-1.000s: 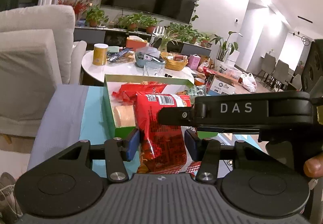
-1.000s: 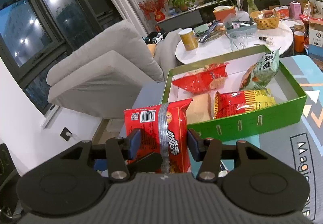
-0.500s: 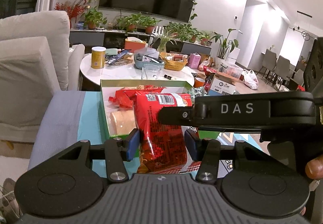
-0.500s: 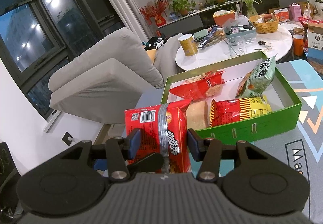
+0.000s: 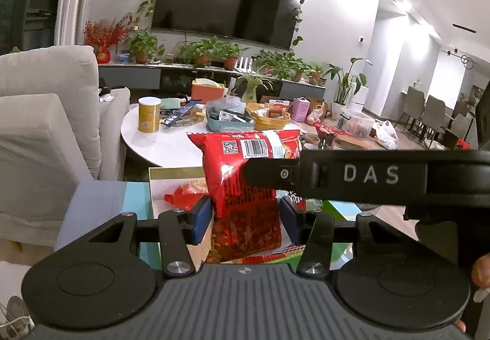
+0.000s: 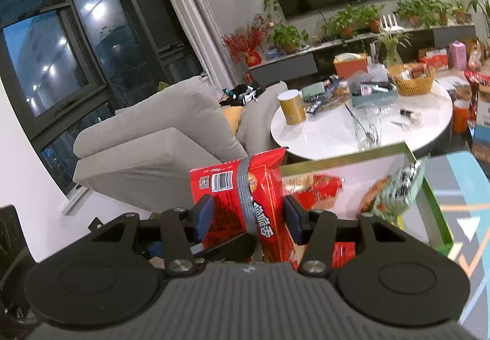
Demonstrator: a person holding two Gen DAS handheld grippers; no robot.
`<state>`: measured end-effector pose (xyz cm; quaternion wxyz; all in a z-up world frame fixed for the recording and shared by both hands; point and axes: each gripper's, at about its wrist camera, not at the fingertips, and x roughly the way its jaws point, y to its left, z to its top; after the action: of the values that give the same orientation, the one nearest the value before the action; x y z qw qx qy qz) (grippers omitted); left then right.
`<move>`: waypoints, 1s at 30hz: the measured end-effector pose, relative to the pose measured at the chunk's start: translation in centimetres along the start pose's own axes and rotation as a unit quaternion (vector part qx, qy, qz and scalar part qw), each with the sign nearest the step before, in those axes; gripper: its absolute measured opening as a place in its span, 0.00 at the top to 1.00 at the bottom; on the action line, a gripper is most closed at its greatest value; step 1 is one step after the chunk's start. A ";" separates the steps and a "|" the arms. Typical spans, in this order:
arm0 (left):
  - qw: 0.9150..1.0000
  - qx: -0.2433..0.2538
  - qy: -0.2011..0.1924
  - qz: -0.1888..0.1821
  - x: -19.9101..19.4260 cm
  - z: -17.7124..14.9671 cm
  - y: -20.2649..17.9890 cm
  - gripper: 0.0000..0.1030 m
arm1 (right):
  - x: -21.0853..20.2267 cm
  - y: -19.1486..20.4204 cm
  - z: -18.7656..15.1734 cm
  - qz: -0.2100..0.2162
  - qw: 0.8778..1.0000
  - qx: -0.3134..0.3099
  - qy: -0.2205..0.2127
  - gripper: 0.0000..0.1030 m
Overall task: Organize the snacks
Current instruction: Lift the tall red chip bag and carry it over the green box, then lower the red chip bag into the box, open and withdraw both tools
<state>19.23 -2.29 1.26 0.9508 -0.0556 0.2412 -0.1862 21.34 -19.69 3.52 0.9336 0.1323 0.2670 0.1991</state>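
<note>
A red snack bag with a barcode near its top stands upright between the blue pads of my left gripper, which is shut on it. My right gripper is shut on the same bag, seen from its seam side. In the left wrist view, a finger of the right gripper reaches in from the right and lies across the bag. Behind the bag sits the open green box with a white inside, its rim also showing in the left wrist view. It holds a red packet and a green-white packet.
A round white table beyond the box carries a yellow tin, a glass, a wicker basket and other clutter. A grey sofa stands on the left. The box rests on a blue patterned mat.
Both grippers have risen with the red bag held between them. The bag's top now shows above the box's far rim, and the box has dropped lower in both views.
</note>
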 end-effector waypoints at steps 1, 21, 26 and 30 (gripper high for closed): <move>1.000 -0.003 0.000 0.001 0.3 0.1 0.1 0.56 | 0.2 -0.2 0.1 0.000 1.000 -0.002 0.000 0.48; 0.998 -0.028 0.053 0.024 5.7 -1.6 2.8 0.56 | 5.8 -2.6 -1.3 0.007 0.999 0.020 0.050 0.48; 0.997 -0.029 0.071 0.027 6.6 -2.1 3.3 0.55 | 6.8 -2.8 -1.9 0.005 0.997 0.026 0.068 0.48; 0.994 -0.035 0.103 0.031 7.4 -3.0 3.7 0.53 | 7.5 -3.2 -2.8 -0.003 0.995 0.034 0.094 0.48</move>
<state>25.07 -1.74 -5.36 0.9236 -0.0617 0.3459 -0.1532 26.58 -18.81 -3.20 0.8998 0.1441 0.3610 0.1983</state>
